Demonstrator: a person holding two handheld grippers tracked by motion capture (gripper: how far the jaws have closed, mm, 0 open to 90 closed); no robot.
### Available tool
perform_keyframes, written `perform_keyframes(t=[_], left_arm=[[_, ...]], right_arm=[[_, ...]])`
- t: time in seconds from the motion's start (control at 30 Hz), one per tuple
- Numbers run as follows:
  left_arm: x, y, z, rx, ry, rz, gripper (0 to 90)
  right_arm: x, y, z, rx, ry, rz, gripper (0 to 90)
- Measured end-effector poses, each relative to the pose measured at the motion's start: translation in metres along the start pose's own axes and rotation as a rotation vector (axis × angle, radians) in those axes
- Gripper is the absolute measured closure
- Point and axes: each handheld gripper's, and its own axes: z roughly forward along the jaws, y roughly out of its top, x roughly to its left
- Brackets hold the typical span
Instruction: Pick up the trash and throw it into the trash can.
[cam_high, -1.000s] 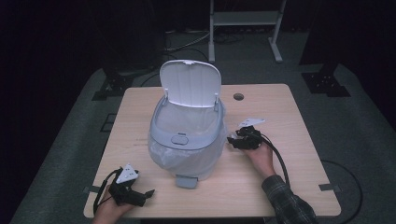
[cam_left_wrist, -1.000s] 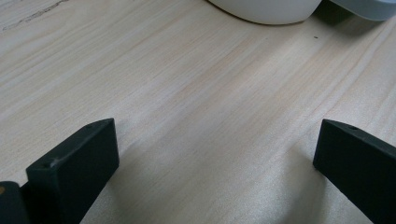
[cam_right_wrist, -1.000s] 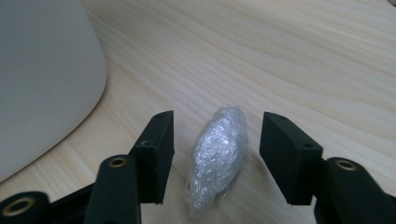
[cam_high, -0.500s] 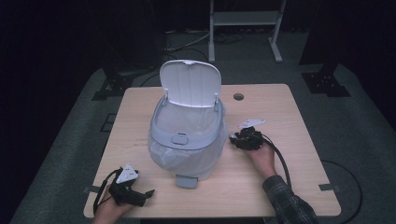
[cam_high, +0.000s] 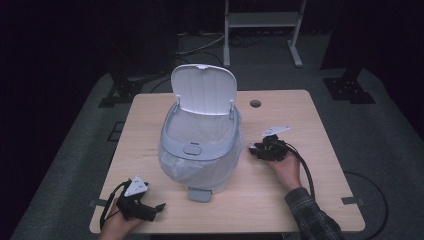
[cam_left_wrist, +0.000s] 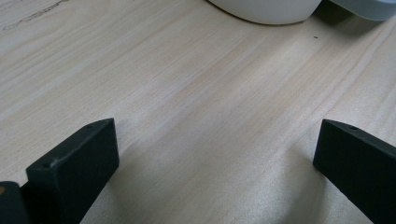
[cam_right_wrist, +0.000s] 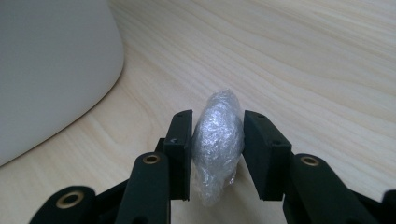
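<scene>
1. A crumpled ball of clear plastic wrap (cam_right_wrist: 218, 144) sits pinched between the right gripper (cam_right_wrist: 218, 154) jaws, which have just closed on it, low over the table (cam_high: 320, 125).
2. The white bin (cam_high: 200, 150), lid up, stands at its nine o'clock.
3. The left gripper (cam_left_wrist: 215, 154) gapes wide at seven o'clock of the bin.

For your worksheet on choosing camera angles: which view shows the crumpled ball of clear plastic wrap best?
The right gripper view: the plastic wrap ball sits close up, pinched between the right gripper's black jaws just above the table. In the high view the gripper and hand cover it. The left gripper view looks at bare wood.
</scene>
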Motion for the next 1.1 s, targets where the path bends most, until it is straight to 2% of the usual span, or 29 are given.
perform_keyframes(t=[0.3, 0.77, 1.1], left_arm=[[0.000, 0.000, 0.000, 0.000, 0.000, 0.000, 0.0], [0.000, 0.000, 0.000, 0.002, 0.000, 0.000, 0.0], [0.000, 0.000, 0.000, 0.002, -0.001, 0.000, 0.0]], right_arm=[[0.000, -0.002, -0.020, -0.014, 0.017, -0.008, 62.9], [0.001, -0.001, -0.037, -0.026, 0.040, -0.017, 62.9], [0.009, -0.001, -0.051, -0.029, 0.063, -0.044, 63.0]])
